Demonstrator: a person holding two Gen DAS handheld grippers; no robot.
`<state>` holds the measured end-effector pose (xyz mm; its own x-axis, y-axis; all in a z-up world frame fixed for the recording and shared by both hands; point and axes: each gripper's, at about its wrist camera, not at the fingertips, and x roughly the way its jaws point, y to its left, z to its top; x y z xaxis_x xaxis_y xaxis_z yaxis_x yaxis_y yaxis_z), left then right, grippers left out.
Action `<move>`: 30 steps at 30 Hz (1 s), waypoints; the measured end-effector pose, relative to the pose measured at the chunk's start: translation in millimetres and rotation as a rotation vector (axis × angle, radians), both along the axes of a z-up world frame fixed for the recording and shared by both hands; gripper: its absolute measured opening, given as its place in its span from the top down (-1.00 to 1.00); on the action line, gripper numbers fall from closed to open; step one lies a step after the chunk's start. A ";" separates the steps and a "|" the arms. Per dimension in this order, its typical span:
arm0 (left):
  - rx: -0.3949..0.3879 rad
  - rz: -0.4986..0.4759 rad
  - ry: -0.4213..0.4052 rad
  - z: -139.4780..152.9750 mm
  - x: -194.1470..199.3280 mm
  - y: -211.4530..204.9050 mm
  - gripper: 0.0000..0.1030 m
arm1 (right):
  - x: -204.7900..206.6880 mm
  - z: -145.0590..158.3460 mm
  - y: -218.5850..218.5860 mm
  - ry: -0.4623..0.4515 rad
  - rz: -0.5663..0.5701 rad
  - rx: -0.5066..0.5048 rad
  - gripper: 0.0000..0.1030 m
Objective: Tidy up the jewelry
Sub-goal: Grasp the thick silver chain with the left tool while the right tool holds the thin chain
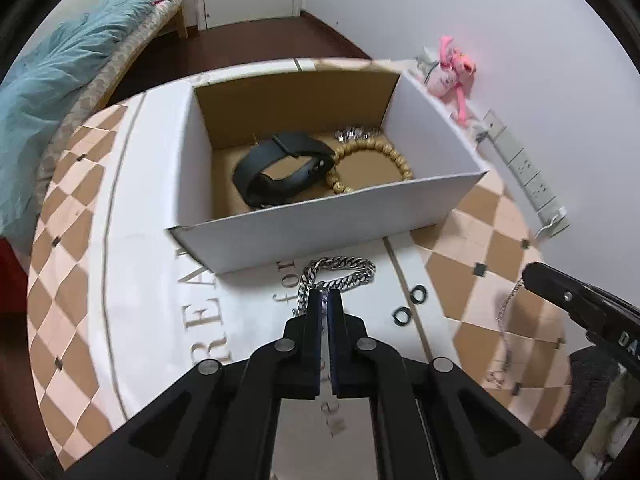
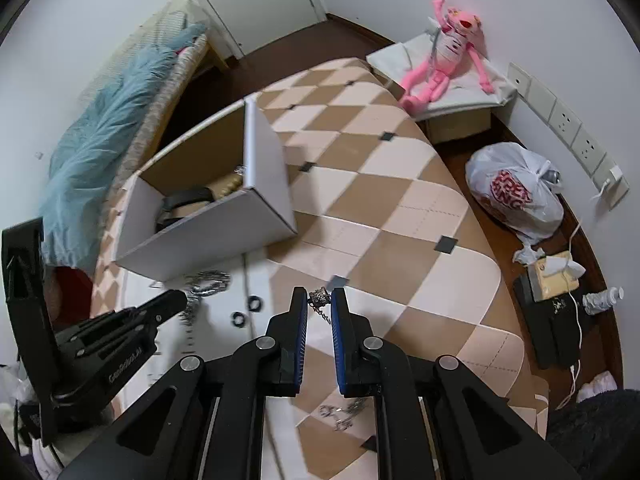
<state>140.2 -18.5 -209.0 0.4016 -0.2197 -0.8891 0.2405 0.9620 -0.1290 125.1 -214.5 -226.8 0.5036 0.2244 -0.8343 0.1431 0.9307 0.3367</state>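
Note:
An open white cardboard box (image 1: 320,228) stands on the checkered mat and holds a black watch band (image 1: 276,172), a wooden bead bracelet (image 1: 372,164) and a sparkly silver piece (image 1: 356,133). My left gripper (image 1: 328,294) is shut on a thick silver chain (image 1: 340,272) lying just in front of the box. My right gripper (image 2: 320,300) is shut on a thin silver necklace (image 2: 320,298) that hangs from its tips; the rest of it (image 2: 340,412) trails on the mat. The box (image 2: 208,232) is to its left. Two small dark rings (image 1: 410,304) lie on the mat.
The round checkered mat (image 2: 400,216) lies on a dark floor. A pink plush toy (image 2: 440,60) sits on a low white stand, with a plastic bag (image 2: 516,192) and clutter to the right. A bed with a blue blanket (image 2: 100,152) is left.

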 end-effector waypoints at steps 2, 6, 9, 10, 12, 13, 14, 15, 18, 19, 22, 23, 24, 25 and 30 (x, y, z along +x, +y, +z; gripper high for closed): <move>-0.029 0.008 -0.006 10.4 -6.2 7.5 0.99 | -1.1 10.0 0.6 -0.016 0.008 0.016 0.76; -0.084 0.025 -0.018 30.3 -16.2 19.6 0.99 | -4.8 33.1 -1.4 -0.057 0.014 0.062 0.76; -0.100 0.047 -0.034 42.7 -18.1 30.1 0.99 | -6.0 48.5 -2.8 -0.082 0.017 0.087 0.76; -0.119 0.058 -0.030 42.5 -20.2 29.6 0.99 | -5.7 51.6 -2.7 -0.088 0.019 0.086 0.76; -0.124 0.092 -0.017 42.6 -18.3 35.1 0.93 | -4.6 55.2 -1.2 -0.095 0.021 0.078 0.76; -0.110 0.118 0.006 38.7 -13.9 37.0 0.93 | -3.9 54.5 -1.5 -0.094 0.021 0.075 0.76; -0.106 0.129 0.029 33.6 -10.6 37.4 0.88 | -2.7 51.1 -1.4 -0.087 0.020 0.077 0.76; -0.095 0.138 0.048 28.1 -7.4 37.2 0.79 | -1.6 47.2 -1.7 -0.078 0.018 0.080 0.76; -0.053 0.142 0.070 7.9 0.9 33.2 -0.28 | 0.3 27.8 -2.3 -0.042 0.006 0.074 0.76; -0.036 0.137 0.068 2.8 2.3 30.7 -0.54 | 0.8 21.9 -3.1 -0.028 0.004 0.074 0.76; 0.025 0.112 0.062 -8.8 7.8 19.7 -0.69 | 3.4 3.5 -5.1 0.013 -0.008 0.058 0.76; 0.052 0.103 0.060 -13.1 10.4 14.3 -0.69 | 4.1 -2.0 -6.1 0.024 -0.012 0.052 0.76; 0.080 0.088 0.058 -17.0 12.7 8.5 -0.69 | 5.1 -7.6 -6.7 0.035 -0.017 0.039 0.76; 0.099 0.080 0.056 -19.0 14.7 5.2 -0.69 | 6.2 -11.4 -7.3 0.042 -0.019 0.031 0.77; 0.199 0.020 0.063 -35.4 24.1 -14.7 -0.69 | 9.4 -24.2 -11.9 0.068 -0.038 0.022 0.76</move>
